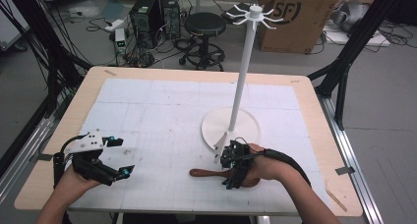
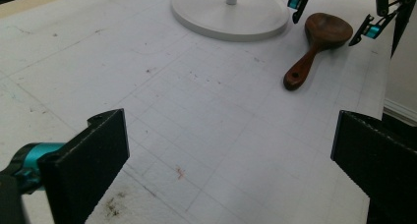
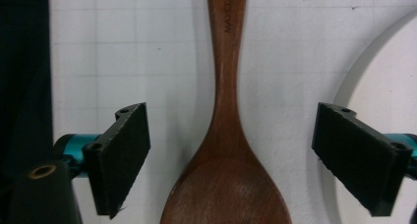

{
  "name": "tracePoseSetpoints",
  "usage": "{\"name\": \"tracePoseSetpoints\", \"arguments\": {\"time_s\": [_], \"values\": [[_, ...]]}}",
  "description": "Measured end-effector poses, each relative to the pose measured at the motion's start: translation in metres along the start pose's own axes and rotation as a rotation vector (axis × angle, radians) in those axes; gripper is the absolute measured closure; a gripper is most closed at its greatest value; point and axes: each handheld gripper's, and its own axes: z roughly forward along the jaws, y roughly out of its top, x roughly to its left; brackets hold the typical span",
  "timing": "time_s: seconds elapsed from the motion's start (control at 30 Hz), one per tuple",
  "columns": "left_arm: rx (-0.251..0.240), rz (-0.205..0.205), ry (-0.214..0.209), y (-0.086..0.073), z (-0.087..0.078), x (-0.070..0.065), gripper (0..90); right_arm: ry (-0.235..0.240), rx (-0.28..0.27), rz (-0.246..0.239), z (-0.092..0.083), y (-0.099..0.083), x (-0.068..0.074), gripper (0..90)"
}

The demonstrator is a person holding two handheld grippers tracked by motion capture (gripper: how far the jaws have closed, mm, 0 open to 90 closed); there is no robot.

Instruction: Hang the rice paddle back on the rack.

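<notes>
We see the wooden spoon (image 3: 227, 135) lying flat at the table's (image 1: 59, 135) near right, between our right gripper's (image 3: 231, 155) parted, untouching jaws; our left gripper (image 2: 231, 155) gapes empty, near left.

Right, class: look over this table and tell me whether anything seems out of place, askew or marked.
Nothing is spilled or broken. The wooden spoon lies flat on the white mat beside the upright hook stand, not hung on it. The mat carries small dark smudges near the left claw. The right claw straddles the spoon, apart from it.
</notes>
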Motion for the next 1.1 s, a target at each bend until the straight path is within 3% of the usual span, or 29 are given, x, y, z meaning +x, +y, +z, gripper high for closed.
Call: {"name": "tracePoseSetpoints", "arguments": {"time_s": [0.1,0.17,0.37,0.4,0.73,0.93,1.1], "values": [[0.0,-0.002,-0.001,0.0,0.0,0.0,1.6,-0.005,0.028,0.0,0.004,0.005,-0.001,16.6],[-0.001,-0.003,0.0,0.0,0.0,0.0,1.7,-0.002,0.074,0.019,0.007,0.008,0.001,20.8],[-0.003,-0.006,0.002,-0.001,-0.001,0.001,1.7,0.005,0.15,0.008,0.016,0.014,-0.001,35.3],[-0.002,-0.006,0.002,-0.001,-0.001,0.001,1.7,0.004,0.149,-0.004,0.016,0.016,-0.002,38.9],[0.001,0.001,-0.007,-0.001,0.0,0.001,1.7,0.035,0.21,0.036,0.021,0.026,-0.003,59.2],[0.003,-0.002,-0.006,-0.001,0.001,0.0,1.7,0.034,0.234,0.067,0.02,0.03,-0.004,65.0],[0.009,0.002,-0.004,-0.002,0.001,0.001,1.7,0.032,0.239,0.05,0.022,0.034,-0.002,69.3]]}}
